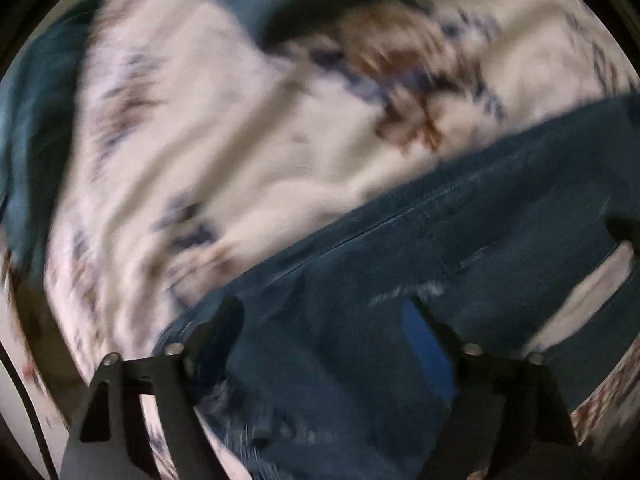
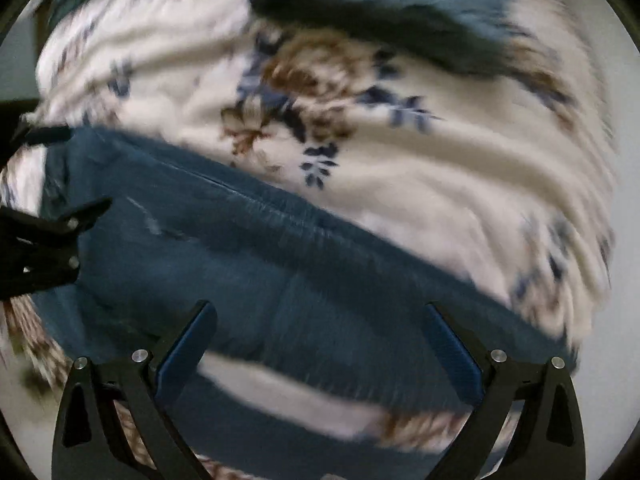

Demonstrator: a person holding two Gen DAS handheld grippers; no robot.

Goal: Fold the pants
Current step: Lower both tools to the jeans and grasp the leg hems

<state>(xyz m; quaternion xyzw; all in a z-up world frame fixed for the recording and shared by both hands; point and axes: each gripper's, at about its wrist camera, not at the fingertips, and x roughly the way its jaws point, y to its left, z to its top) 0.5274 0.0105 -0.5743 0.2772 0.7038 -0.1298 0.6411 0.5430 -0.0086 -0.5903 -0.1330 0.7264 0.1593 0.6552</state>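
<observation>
Dark blue denim pants (image 1: 460, 240) lie across a white floral blanket (image 1: 240, 140), and both views are blurred. My left gripper (image 1: 324, 310) points down at the pants with its jaws apart. Denim fills the gap between the fingers, and the pads do not visibly press on it. In the right wrist view the pants (image 2: 240, 256) run as a band from left to lower right. My right gripper (image 2: 319, 308) hangs wide open just above them, with nothing gripped. The left gripper (image 2: 60, 232) shows at that view's left edge, over one end of the pants.
More dark blue-green cloth (image 2: 400, 12) lies bunched at the far side of the blanket (image 2: 440, 160), and another patch (image 1: 36, 128) sits at the left. A pale floor or wall (image 2: 624, 240) shows past the blanket's right edge.
</observation>
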